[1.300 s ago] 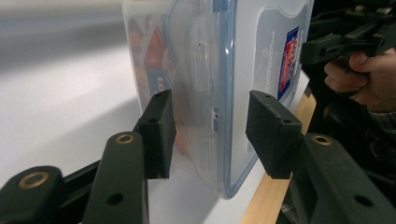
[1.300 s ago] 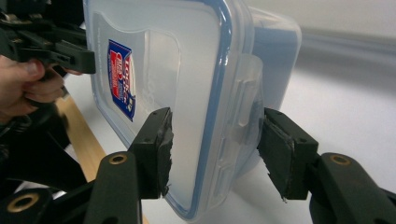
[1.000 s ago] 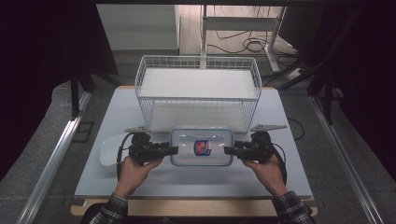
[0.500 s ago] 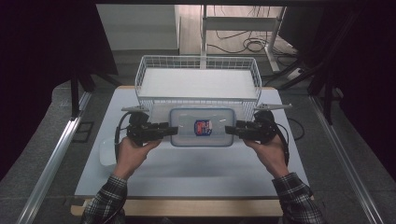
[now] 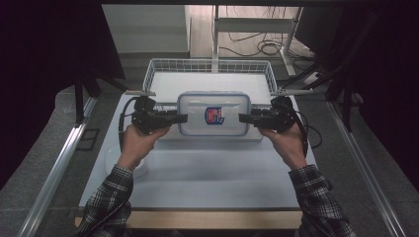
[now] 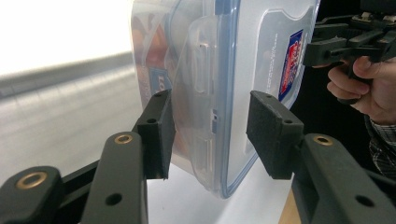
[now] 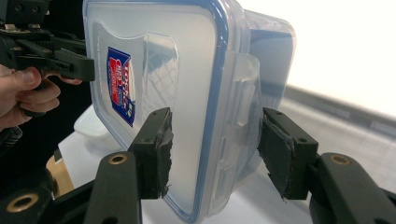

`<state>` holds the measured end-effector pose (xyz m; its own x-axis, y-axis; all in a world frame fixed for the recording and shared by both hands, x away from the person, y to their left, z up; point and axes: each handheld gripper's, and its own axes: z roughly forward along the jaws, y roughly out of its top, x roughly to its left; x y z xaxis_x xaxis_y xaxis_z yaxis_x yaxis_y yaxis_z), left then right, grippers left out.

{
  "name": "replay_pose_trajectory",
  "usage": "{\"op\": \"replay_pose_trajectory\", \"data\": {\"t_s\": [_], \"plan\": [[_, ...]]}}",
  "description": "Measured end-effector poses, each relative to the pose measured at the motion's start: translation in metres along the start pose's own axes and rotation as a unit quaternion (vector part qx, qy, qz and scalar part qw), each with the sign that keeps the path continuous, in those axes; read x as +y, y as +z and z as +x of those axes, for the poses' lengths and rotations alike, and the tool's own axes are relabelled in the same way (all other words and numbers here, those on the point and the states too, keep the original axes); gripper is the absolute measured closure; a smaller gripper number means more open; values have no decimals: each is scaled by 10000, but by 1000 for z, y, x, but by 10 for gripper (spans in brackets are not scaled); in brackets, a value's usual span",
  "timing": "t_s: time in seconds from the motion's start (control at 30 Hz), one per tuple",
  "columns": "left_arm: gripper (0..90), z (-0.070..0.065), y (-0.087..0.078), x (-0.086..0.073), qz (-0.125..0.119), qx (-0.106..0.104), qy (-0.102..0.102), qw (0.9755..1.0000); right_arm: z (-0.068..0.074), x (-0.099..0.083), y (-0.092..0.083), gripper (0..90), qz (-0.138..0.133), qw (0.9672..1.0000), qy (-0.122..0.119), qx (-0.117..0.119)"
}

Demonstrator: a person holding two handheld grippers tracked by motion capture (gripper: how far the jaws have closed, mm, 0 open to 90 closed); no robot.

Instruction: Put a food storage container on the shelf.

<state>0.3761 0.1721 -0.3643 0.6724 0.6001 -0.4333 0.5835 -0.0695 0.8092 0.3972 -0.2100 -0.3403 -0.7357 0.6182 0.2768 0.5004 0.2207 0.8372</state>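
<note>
Clear container — red-and-blue lid label, its writing too small to read.

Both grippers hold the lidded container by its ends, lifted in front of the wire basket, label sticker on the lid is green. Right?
Not quite: the label sticker on the container is blue and red, not green, as the high view shows. The rest holds: left gripper and right gripper grip its ends before the wire basket.
</note>
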Motion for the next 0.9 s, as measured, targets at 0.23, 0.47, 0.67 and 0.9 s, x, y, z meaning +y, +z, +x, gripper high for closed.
{"op": "replay_pose_trajectory", "data": {"t_s": [0.23, 0.47, 0.67, 0.9], "plan": [[525, 0, -4, 22, -27, 82, 62, 9999, -5, 22, 1, 458, -113, 9999, -1, 35], [524, 4, -4, 45, -43, 97, 105, 9999, -9, 43, 1, 452, -177, 9998, -62, -36], [524, 9, -3, 55, -16, 137, 121, 9998, -13, 52, 5, 443, -195, 9998, -33, -82], [523, 14, -1, 62, -70, 109, 78, 9999, -17, 60, 8, 439, -269, 9996, -16, -117]]}}
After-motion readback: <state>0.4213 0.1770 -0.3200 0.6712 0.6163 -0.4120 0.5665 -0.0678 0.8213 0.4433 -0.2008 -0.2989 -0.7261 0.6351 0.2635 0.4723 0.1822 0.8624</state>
